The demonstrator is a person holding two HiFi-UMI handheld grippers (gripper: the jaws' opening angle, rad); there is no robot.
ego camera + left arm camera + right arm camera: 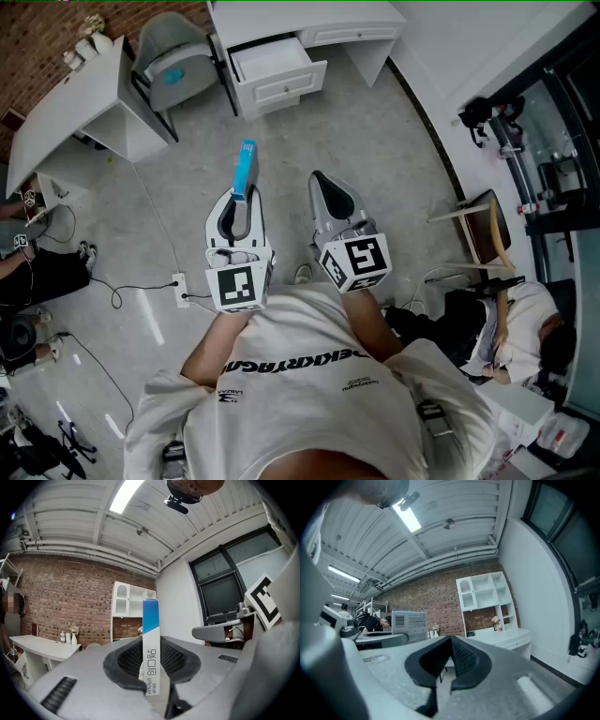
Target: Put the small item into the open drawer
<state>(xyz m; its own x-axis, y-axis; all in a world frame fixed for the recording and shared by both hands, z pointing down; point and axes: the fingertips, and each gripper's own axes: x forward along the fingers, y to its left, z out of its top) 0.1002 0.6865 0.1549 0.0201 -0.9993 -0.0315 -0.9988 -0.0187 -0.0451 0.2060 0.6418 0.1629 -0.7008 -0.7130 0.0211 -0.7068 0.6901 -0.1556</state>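
Note:
The small item is a narrow blue-and-white box [245, 169]. It stands upright between the jaws of my left gripper [242, 195], which is shut on its lower end. In the left gripper view the box [151, 644] rises from the dark pads [126, 660] with its blue top free. My right gripper [319, 178] is level beside the left one, apart from the box, its jaws shut with nothing in them [450, 641]. The open drawer [270, 59] sticks out of a white desk far ahead across the floor. The box [409, 625] also shows at the left of the right gripper view.
The white desk [309, 19] with the drawer stands at the back wall, a grey chair [173, 56] to its left and a second white desk [66, 103] beyond that. A power strip and cable [180, 289] lie on the floor at left. A wooden chair [487, 225] and a seated person [525, 319] are at right.

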